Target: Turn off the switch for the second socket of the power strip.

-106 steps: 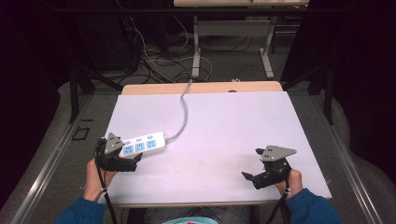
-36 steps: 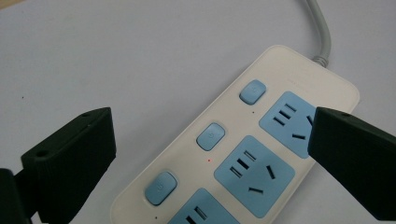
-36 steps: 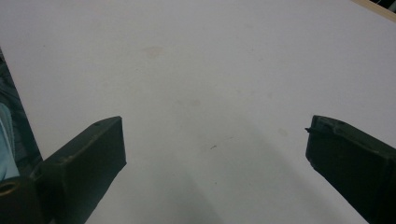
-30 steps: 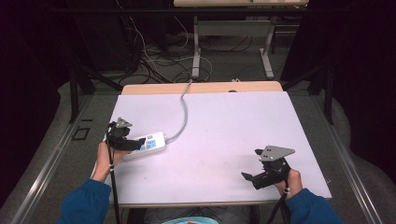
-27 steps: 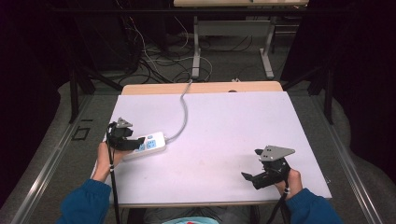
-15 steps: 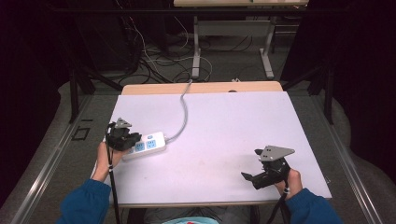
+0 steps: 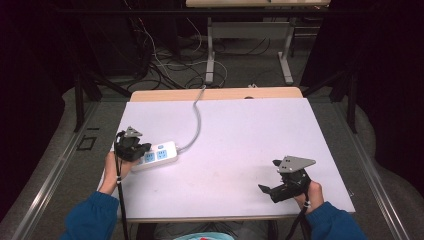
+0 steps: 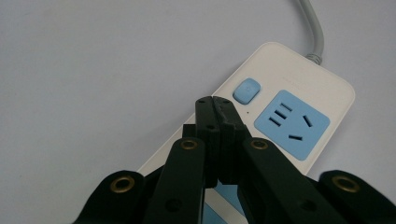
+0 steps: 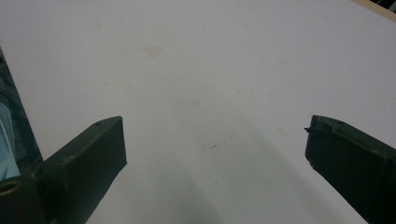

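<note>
1. Two tongs: left tongs (image 8: 215, 100) have just been closing, jaws now together with nothing between, tips over the power strip (image 8: 285, 116).
2. Power strip lies on the desk (image 7: 240, 130), left side.
3. Right tongs (image 9: 215, 140) gape, empty.

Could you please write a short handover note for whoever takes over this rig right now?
Left gripper: jaws have just closed together, nothing between them, tips over the power strip just short of its blue switch button.
Right gripper: open, holding nothing, over bare table at the near right.
Power strip lies flat at the table's left, cable trailing off the far edge.
Done: approach and closing. Left: probably pressing the button.
</note>
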The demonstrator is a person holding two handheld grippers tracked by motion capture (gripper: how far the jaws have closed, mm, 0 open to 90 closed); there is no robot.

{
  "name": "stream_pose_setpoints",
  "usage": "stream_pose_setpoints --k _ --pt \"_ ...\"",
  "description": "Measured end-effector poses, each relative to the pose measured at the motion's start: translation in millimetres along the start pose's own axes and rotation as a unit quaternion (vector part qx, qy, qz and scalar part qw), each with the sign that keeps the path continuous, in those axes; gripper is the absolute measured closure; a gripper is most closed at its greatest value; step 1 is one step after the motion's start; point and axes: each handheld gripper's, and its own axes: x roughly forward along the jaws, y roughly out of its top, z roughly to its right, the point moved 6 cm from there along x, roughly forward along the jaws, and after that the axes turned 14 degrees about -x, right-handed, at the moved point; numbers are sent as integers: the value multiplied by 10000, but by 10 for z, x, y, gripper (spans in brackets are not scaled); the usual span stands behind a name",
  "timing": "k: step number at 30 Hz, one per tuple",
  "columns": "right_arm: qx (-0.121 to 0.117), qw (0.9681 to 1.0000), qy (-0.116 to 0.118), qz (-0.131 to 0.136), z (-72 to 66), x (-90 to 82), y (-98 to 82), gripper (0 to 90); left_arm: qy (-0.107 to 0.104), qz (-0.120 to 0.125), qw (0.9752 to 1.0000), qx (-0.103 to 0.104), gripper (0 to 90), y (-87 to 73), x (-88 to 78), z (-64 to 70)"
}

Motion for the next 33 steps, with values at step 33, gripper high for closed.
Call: stream_pose_setpoints --k 33 --pt "24 10000 -6 -14 -3 5 -3 51 102 -141 9998 18 900 -16 60 -28"
